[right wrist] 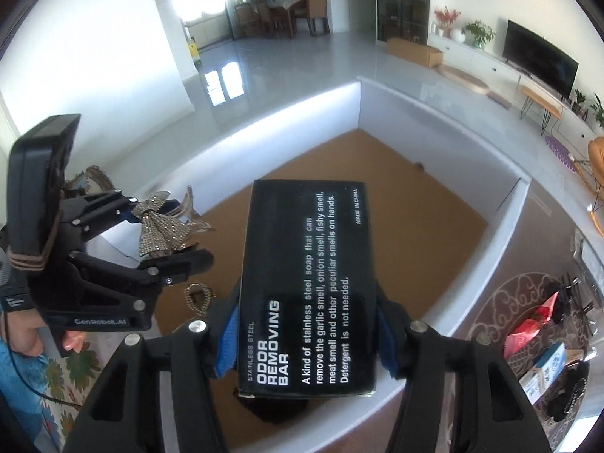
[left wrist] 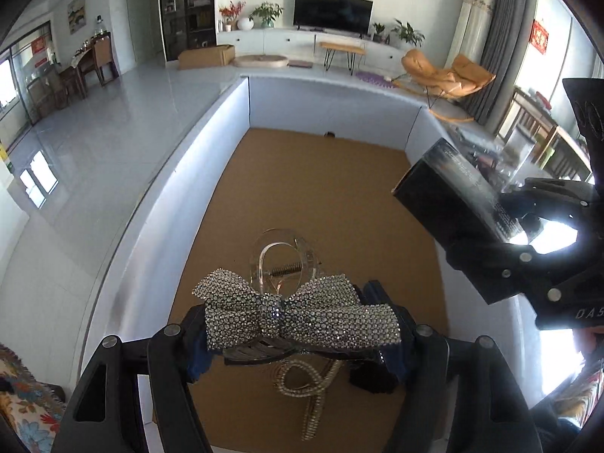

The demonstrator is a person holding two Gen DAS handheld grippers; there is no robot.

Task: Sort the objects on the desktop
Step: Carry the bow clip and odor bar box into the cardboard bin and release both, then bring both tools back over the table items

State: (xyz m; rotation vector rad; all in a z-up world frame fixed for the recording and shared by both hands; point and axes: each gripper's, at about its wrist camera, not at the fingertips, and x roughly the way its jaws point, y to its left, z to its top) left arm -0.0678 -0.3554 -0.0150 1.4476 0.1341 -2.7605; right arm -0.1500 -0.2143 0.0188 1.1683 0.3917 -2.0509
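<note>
My left gripper (left wrist: pixel 302 334) is shut on a rhinestone bow hair clip (left wrist: pixel 298 315), held over a white-walled box (left wrist: pixel 222 120) with a brown cardboard floor. The same left gripper (right wrist: pixel 162 226) and bow hair clip (right wrist: pixel 160 226) show at the left of the right wrist view. My right gripper (right wrist: pixel 307 332) is shut on a black box printed "ODOR REMOVING BAR" (right wrist: pixel 307 283), also held above the white-walled box (right wrist: pixel 264 113). That black box (left wrist: pixel 453 204) appears at the right of the left wrist view, with the right gripper behind it. A beaded loop clip (left wrist: pixel 305 389) lies on the box floor below the bow.
A dark item (left wrist: pixel 372 379) lies on the box floor under my left fingers. To the right of the white box, a patterned table surface (right wrist: pixel 528 302) carries red packets (right wrist: pixel 528 330), a small blue-white carton (right wrist: pixel 547 366) and dark clips. A hand (right wrist: pixel 26 339) holds the left gripper's handle.
</note>
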